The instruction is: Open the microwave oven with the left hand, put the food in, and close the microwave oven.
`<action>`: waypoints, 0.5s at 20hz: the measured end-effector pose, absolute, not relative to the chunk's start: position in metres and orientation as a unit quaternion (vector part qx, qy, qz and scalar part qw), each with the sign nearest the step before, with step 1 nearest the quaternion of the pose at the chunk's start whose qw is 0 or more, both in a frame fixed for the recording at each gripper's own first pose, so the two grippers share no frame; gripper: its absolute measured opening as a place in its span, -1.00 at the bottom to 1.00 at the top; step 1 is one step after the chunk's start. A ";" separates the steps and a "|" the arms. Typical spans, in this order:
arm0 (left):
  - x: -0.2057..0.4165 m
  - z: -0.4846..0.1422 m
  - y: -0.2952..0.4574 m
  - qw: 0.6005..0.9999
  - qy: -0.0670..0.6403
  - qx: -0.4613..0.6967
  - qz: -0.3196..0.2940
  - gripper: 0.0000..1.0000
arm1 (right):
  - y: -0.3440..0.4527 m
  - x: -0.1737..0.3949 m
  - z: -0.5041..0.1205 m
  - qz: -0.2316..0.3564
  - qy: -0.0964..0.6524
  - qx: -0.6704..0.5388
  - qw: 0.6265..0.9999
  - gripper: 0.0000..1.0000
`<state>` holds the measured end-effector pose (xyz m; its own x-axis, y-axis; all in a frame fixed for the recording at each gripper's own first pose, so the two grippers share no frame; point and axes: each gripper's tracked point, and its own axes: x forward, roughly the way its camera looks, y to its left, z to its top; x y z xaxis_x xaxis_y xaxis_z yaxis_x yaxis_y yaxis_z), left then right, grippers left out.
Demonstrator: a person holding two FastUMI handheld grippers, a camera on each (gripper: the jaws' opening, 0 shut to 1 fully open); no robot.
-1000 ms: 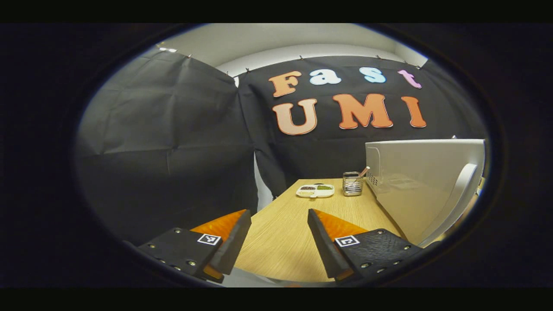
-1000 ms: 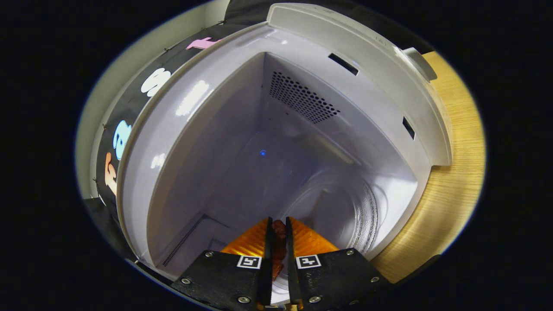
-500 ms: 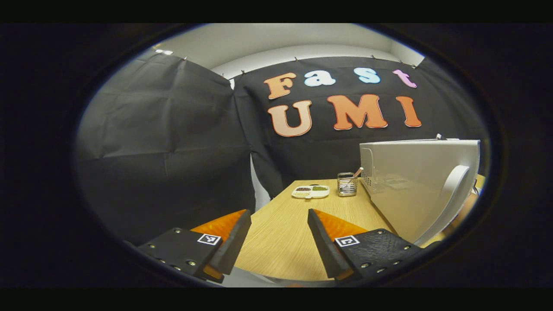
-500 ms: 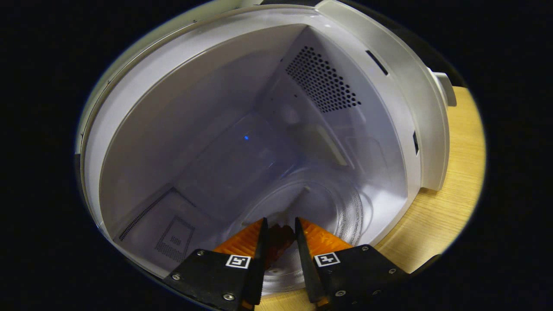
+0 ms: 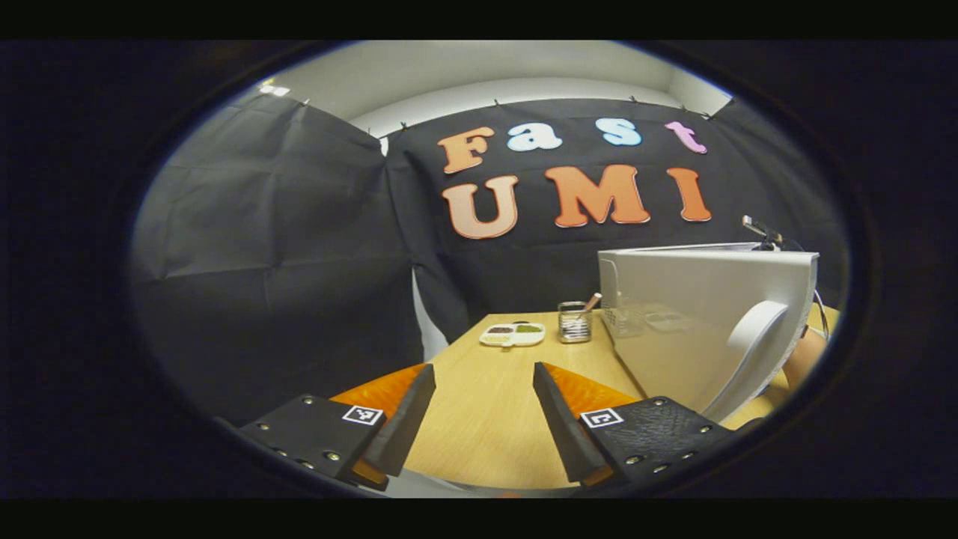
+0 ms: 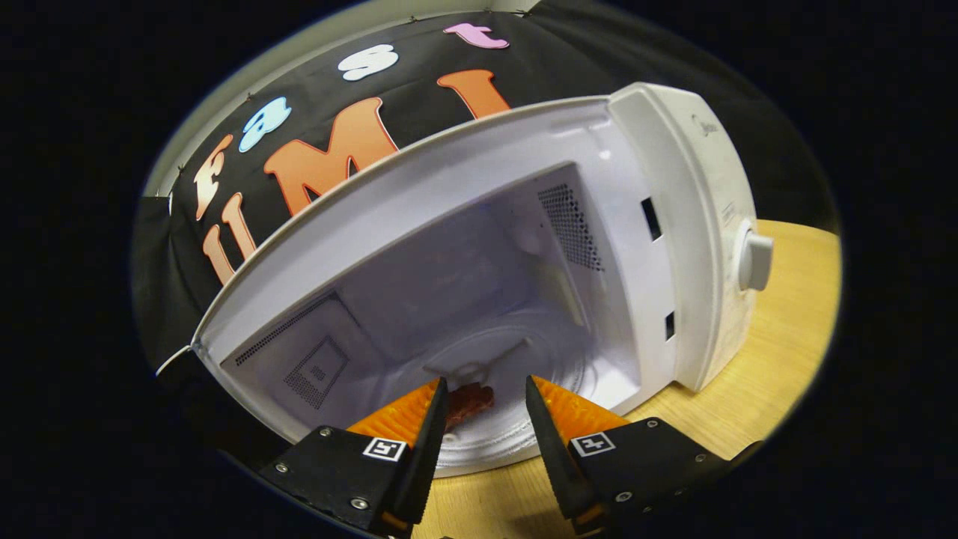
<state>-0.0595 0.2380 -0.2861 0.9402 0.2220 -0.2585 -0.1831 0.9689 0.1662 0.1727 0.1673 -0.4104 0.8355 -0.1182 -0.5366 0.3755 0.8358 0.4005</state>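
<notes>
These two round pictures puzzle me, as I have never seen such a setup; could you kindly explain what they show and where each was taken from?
A person holds a two-finger gripper in each hand, and a fisheye camera rides on each, looking along its orange fingers. In the left gripper view, the left gripper is open above a wooden table; the microwave door stands open on the right, and a divided dish and a metal holder sit at the far end. In the right gripper view, the right gripper is open in front of the open microwave. A reddish-brown piece of food lies on the glass plate inside. Neither gripper holds anything.
</notes>
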 end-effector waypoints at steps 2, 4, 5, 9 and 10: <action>-0.057 -0.292 0.222 0.983 0.147 0.066 0.087 0.59 | 0.158 0.160 -0.387 -0.119 0.235 0.231 0.937 0.34; -0.055 -0.297 0.207 0.984 0.151 0.064 0.074 0.59 | 0.147 0.148 -0.362 -0.098 0.217 0.217 0.947 0.37; -0.055 -0.299 0.199 0.984 0.152 0.064 0.067 0.59 | 0.144 0.141 -0.352 -0.084 0.216 0.212 0.949 0.40; -0.055 -0.302 0.171 0.985 0.151 0.064 0.047 0.60 | 0.125 0.107 -0.319 -0.036 0.208 0.151 0.966 0.63; -0.054 -0.308 0.167 0.986 0.151 0.059 0.043 0.55 | 0.117 0.101 -0.306 -0.029 0.194 0.140 0.970 0.66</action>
<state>-0.0539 0.1671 -0.3080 0.9507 0.1027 -0.2927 -0.0668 0.9893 0.1300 0.1015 0.1166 -0.3064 0.9231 -0.0028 -0.3846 0.1116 0.9589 0.2608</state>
